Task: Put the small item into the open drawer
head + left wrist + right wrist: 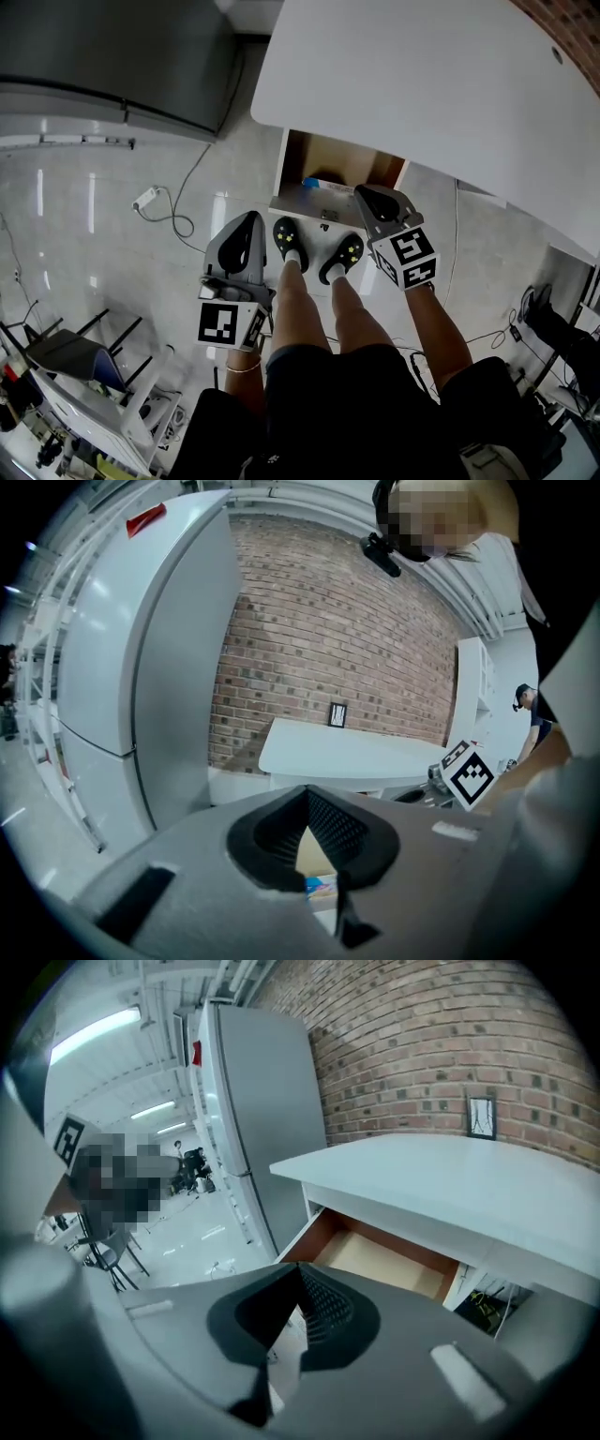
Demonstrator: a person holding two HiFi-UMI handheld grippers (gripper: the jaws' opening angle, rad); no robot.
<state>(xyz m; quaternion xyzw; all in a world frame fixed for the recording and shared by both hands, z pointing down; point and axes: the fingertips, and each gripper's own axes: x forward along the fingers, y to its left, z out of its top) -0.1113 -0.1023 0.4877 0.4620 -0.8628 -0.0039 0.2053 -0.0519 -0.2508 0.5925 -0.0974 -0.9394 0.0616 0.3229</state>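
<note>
Packet (pixel 321 184), small, blue and white, lies flat in the open drawer (pixel 298 155) under the white counter (pixel 422 84), close behind the front panel. Its long axis runs along the drawer's width; which end leads is too small to tell. Left gripper (pixel 251 221) and right gripper (pixel 368 194) hang near the drawer front, jaws together, holding nothing.

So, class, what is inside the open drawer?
A small blue item lies in the open drawer, near its front. The white table top covers the rear and the right gripper hides the front right corner, so those parts cannot be checked.
</note>
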